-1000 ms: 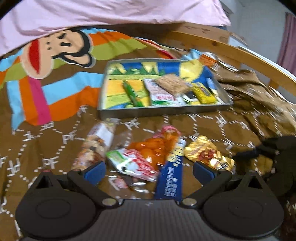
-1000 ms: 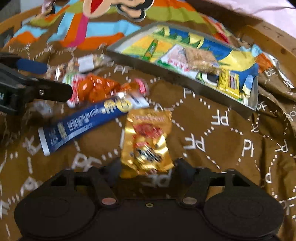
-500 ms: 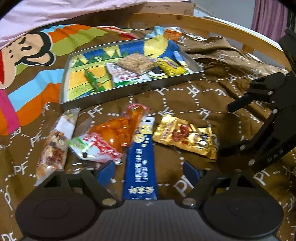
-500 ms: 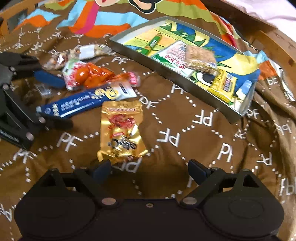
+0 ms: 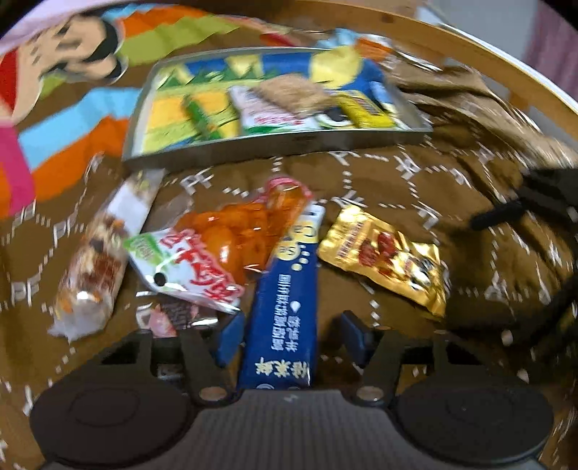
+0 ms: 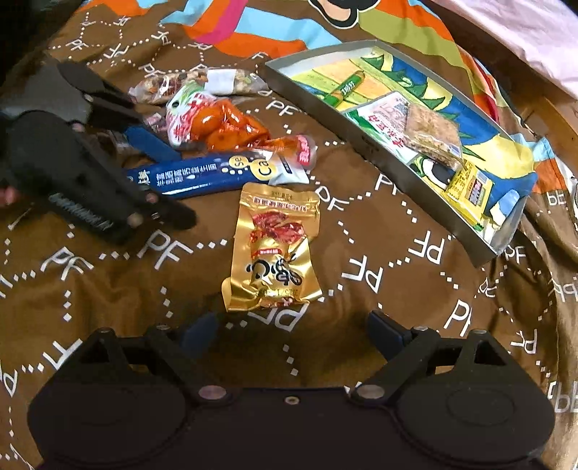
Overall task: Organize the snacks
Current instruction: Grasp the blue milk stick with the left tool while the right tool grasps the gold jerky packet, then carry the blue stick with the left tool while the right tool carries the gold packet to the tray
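A long blue packet (image 5: 285, 307) lies on the brown blanket between the fingers of my left gripper (image 5: 292, 334). Its jaws are closing, with a gap still showing on the right side. In the right wrist view the left gripper (image 6: 162, 180) straddles the blue packet (image 6: 202, 173). My right gripper (image 6: 294, 330) is open just short of the gold packet (image 6: 274, 246), with nothing between its pads. An orange packet (image 5: 231, 231), a white-and-red packet (image 5: 188, 267) and a nut bar (image 5: 97, 260) lie to the left. The metal tray (image 5: 274, 144) behind holds several snacks.
A small crumpled wrapper (image 5: 173, 314) lies by my left finger. The wooden bed frame (image 5: 469, 47) curves behind the tray, with pink bedding (image 6: 523, 29) beyond. The gold packet (image 5: 386, 253) lies right of the blue one. The tray's near wall (image 6: 361, 144) stands above the blanket.
My left gripper came down over the blue packet and its jaws narrowed around it. My right gripper opened wider, and the gold packet now lies ahead of its fingers rather than between them.
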Demonstrator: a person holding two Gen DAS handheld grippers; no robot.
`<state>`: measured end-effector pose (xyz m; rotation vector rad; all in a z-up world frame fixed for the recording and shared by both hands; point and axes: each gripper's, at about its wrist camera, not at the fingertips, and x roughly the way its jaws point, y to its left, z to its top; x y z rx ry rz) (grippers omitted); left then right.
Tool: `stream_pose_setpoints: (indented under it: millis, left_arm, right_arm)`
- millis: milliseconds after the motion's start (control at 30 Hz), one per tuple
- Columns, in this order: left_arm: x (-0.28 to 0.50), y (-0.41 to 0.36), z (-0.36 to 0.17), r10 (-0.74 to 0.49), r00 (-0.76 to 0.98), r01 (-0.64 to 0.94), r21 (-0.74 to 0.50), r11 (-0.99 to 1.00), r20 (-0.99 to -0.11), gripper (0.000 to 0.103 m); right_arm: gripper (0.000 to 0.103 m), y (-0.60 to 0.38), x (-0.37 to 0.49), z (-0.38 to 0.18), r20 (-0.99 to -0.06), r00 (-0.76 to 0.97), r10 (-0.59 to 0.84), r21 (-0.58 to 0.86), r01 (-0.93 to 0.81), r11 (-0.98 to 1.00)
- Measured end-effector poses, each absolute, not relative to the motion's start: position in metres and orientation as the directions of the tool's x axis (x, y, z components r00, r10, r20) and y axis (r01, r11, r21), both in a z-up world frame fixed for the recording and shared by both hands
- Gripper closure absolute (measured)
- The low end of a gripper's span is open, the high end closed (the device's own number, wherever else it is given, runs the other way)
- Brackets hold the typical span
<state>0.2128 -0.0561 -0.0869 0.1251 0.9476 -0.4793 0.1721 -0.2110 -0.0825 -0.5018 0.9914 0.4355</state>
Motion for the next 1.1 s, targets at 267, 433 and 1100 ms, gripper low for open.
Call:
stream_pose_setpoints:
  millis: [267, 433, 1100]
  left_arm:
    - [0.223, -0.043, -0.086, -0.355, 0.478, 0.363, -0.187, 0.913, -0.803, 0.054]
    - [0.223, -0.042, -0.086, -0.358, 0.48, 0.355, -0.196, 0.914, -0.801, 0.057]
    - [0.214, -0.045, -0.074, -0.389, 0.405, 0.299, -0.282, 0.912, -0.828, 0.065]
  right_arm:
    - [0.017, -0.202, 0.186, -0.086, -0.819, 0.522, 0.237, -0.095, -0.531, 0.842]
    - [0.03, -0.201, 0.198, -0.105, -0.811, 0.533, 0.243, -0.058, -0.486, 0.872]
    - [0.046, -0.178, 0.166, -0.103, -0.744, 0.667, 0.025, -0.415, -0.492, 0.765]
